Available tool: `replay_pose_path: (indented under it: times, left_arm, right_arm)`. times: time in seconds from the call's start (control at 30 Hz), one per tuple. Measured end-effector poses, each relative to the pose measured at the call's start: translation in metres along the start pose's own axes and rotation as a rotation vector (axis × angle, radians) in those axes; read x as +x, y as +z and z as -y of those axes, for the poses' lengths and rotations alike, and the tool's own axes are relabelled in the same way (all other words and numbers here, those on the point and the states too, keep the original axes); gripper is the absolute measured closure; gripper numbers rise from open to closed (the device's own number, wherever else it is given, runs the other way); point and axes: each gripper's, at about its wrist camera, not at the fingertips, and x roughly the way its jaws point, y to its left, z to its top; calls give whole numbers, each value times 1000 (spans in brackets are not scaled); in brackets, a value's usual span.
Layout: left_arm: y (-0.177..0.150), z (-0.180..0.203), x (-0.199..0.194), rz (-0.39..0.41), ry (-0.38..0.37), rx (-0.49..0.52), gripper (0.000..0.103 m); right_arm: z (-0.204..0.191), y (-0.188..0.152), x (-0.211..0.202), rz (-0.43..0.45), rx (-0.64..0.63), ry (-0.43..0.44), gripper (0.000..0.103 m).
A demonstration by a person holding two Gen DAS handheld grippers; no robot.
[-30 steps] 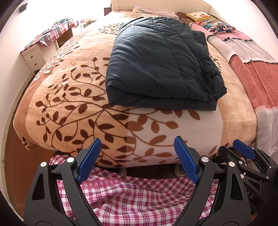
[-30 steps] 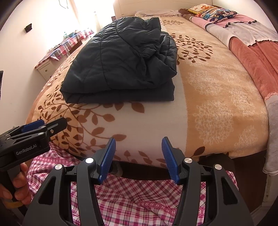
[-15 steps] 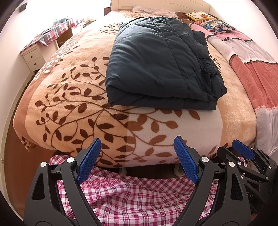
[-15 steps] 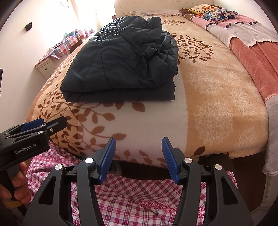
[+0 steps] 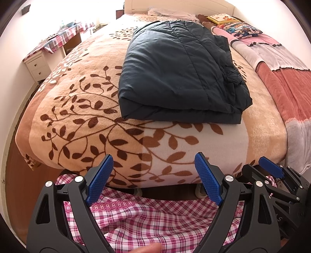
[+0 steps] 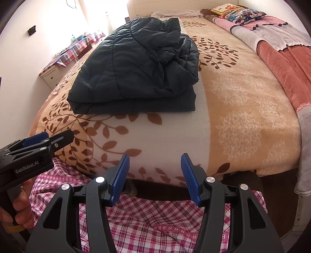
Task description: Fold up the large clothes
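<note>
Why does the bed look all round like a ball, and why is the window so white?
Both wrist views use fisheye lenses, bulging the leaf-patterned beige blanket; the left view's window corner is overexposed, the right view's likewise; the dark folded quilted jacket stays sharp.

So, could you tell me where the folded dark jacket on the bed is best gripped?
Probably at the near folded edge of the dark jacket, coming from the foot of the bed: there the layers stack into one thick, rounded roll facing both open grippers, while the right side is crumpled and loose.
</note>
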Motion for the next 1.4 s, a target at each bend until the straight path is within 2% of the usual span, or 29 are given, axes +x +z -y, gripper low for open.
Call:
replay_pose_path:
  times: [1.4]
  left_arm:
    - [1,1,-2,7,-4,4,23]
  right_arm:
    - [-2,-1,5,-23,-6,0,48]
